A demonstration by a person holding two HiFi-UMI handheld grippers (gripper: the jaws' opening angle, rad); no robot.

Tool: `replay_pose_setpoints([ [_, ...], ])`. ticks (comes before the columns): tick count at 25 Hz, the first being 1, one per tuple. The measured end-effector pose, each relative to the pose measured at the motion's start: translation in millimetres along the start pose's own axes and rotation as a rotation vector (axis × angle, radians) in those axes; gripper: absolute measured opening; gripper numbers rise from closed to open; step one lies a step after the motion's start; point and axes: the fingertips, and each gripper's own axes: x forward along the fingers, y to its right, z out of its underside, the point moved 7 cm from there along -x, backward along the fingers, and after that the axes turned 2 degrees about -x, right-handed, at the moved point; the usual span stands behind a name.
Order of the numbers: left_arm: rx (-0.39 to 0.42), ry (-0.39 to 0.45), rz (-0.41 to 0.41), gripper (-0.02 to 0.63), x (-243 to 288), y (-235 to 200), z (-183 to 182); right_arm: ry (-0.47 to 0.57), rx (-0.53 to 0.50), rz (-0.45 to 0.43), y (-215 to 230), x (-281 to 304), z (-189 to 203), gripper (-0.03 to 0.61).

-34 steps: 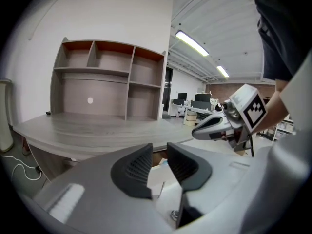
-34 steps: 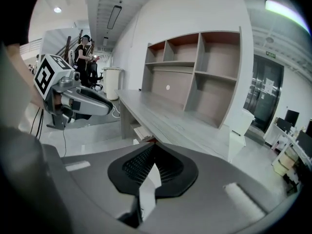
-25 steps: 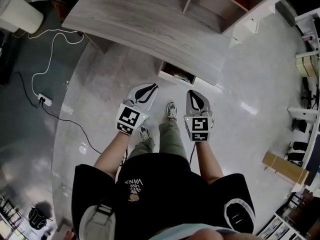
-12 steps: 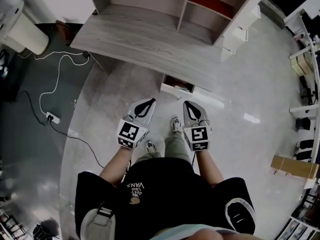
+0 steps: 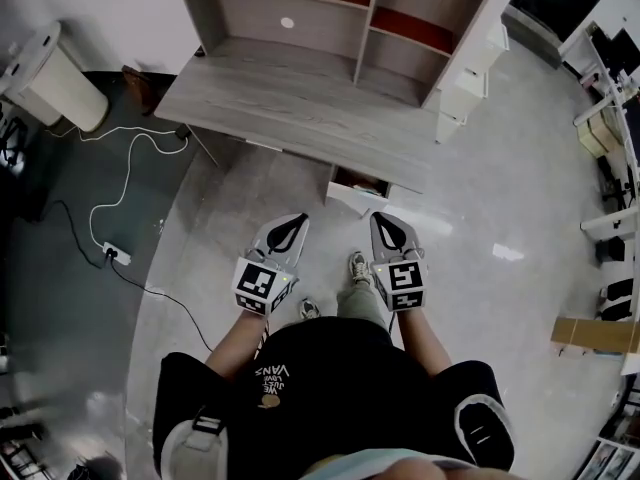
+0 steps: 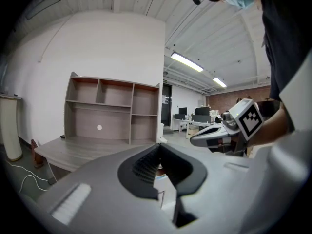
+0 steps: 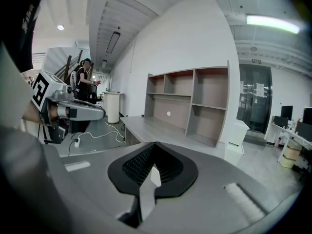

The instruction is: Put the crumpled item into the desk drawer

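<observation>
We see grey wood-grain desk with open-shelf hutch, upper centre of head view. Small white-fronted drawer stands pulled out under its front edge. Crumpled item: we cannot make it out, drawer interior too small. Left gripper and right gripper have smooth grey shells, sit side by side at centre, tips toward drawer. Both clenched, empty. Forearms bare, elbows bent.

Desk drawer: white-fronted, pulled open from under the front edge of the grey wood-grain desk, at 5 o'clock of the desktop. Interior dark; contents indiscernible.
</observation>
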Motion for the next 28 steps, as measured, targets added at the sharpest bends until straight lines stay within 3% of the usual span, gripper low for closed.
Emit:
replay_pose_setpoints([
  [28,0.011,-0.018,-0.036,0.052,-46.1,13.1,-11.6,0.016,0.009,-0.005,-7.7,-27.2,-20.2,0.003],
])
